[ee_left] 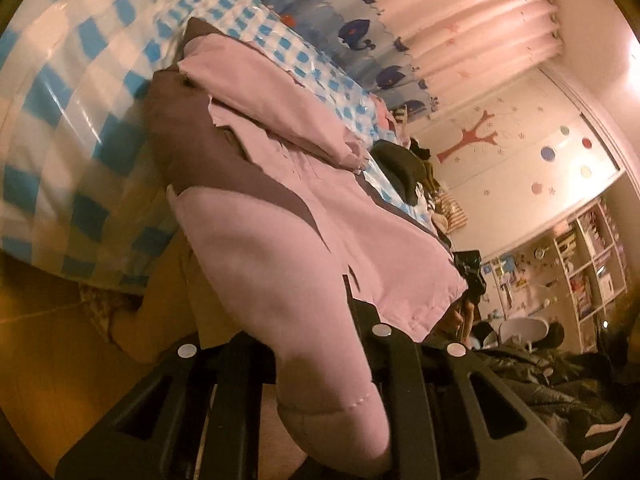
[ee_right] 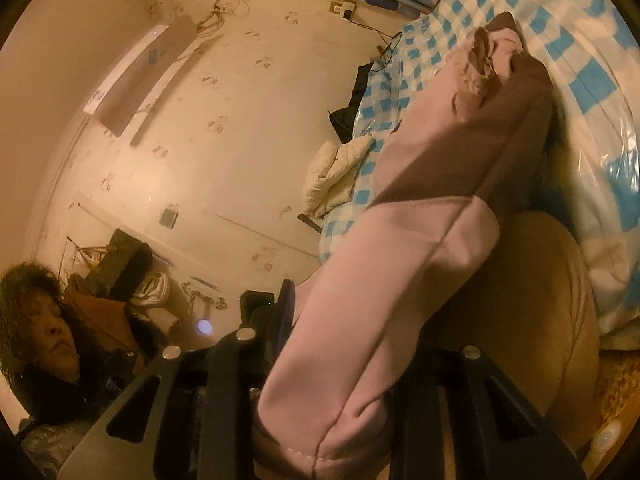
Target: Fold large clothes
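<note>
A large pink and brown jacket lies across a bed with a blue and white checked cover. My left gripper is shut on a pink hem of the jacket, which fills the gap between its black fingers. In the right wrist view my right gripper is shut on another pink edge of the same jacket, which runs from the fingers up onto the bed. Both held parts hang off the bed's side.
A pile of dark clothes lies further along the bed. A cream quilted garment and a black one lie at the other end. The person stands close to my right gripper. Shelves stand by the far wall.
</note>
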`<state>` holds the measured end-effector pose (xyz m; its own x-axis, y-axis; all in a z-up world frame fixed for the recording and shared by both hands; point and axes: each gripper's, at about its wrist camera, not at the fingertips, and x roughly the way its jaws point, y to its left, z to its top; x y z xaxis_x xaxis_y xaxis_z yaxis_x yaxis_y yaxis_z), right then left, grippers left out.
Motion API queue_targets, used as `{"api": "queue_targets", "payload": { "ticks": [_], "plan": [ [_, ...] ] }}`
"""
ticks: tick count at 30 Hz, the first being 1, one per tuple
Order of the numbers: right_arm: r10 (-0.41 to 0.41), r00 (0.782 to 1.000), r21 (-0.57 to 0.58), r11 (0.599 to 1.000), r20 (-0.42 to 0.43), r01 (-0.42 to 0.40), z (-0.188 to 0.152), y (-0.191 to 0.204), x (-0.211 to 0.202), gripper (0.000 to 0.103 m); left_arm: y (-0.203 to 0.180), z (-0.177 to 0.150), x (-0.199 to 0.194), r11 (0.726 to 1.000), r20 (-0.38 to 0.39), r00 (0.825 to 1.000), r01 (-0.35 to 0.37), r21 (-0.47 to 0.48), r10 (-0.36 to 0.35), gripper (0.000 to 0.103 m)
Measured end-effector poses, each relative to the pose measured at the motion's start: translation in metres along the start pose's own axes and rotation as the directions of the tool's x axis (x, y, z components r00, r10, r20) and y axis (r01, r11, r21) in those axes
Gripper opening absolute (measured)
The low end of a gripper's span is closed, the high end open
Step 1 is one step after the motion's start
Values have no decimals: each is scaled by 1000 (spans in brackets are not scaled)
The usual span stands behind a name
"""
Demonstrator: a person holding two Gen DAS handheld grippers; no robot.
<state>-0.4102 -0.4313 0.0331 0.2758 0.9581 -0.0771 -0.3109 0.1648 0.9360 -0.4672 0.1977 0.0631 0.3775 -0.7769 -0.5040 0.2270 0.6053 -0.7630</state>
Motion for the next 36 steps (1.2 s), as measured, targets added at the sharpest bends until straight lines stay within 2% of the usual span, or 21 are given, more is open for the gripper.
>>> {"api": "queue_targets", "payload": {
  "ticks": [2,3,4,5,6,7,8,12,18,21,25,29,32,36],
  "plan": [
    [-18,1000,20,1000,-21,18,-3,-8,0,28,3,-1,4,999,-32,999,-38,9,39,14],
    [-43,999,35,998,-32,44,-6,-15,0,28,10,-3,8,998,-51,997,-61,-10,60,19],
    [-72,996,55,996,-46,75,-9,-23,0,34,16,-5,10,997,-63,995,-79,-25,78,30],
    [-95,994,77,992,-59,99,-13,-30,-1,40,23,-8,14,992,-79,990,-120,-44,116,38],
    [-112,992,93,989,-61,118,-17,-33,-1,47,28,-10,17,988,-88,987,-142,-57,137,52],
    [-130,990,117,984,-57,136,-21,-39,-2,60,34,-13,20,984,-95,983,-162,-80,154,61],
    [-131,990,139,981,-56,138,-24,-42,-3,64,40,-15,22,981,-92,983,-165,-99,156,62],
    [-138,988,163,976,-66,147,-27,-49,-8,65,52,-20,25,977,-90,983,-170,-130,159,71],
    [-133,986,158,976,-98,147,-27,-45,1,65,47,-19,29,971,-97,974,-216,-98,207,72],
    [-144,982,154,975,-121,162,-27,-44,6,65,35,-19,32,957,-97,955,-286,-45,281,72],
    [-148,981,154,974,-125,166,-27,-43,6,65,22,-19,39,927,-100,921,-375,25,375,72],
    [-157,978,153,972,-137,177,-29,-42,9,65,15,-20,41,899,-90,895,-430,81,436,72],
    [-167,975,143,972,-148,188,-28,-40,11,65,14,-22,42,892,-95,889,-438,108,448,72],
    [-193,969,126,969,-153,213,-28,-36,14,65,20,-25,42,904,-98,901,-414,109,424,72]
  ]
}}
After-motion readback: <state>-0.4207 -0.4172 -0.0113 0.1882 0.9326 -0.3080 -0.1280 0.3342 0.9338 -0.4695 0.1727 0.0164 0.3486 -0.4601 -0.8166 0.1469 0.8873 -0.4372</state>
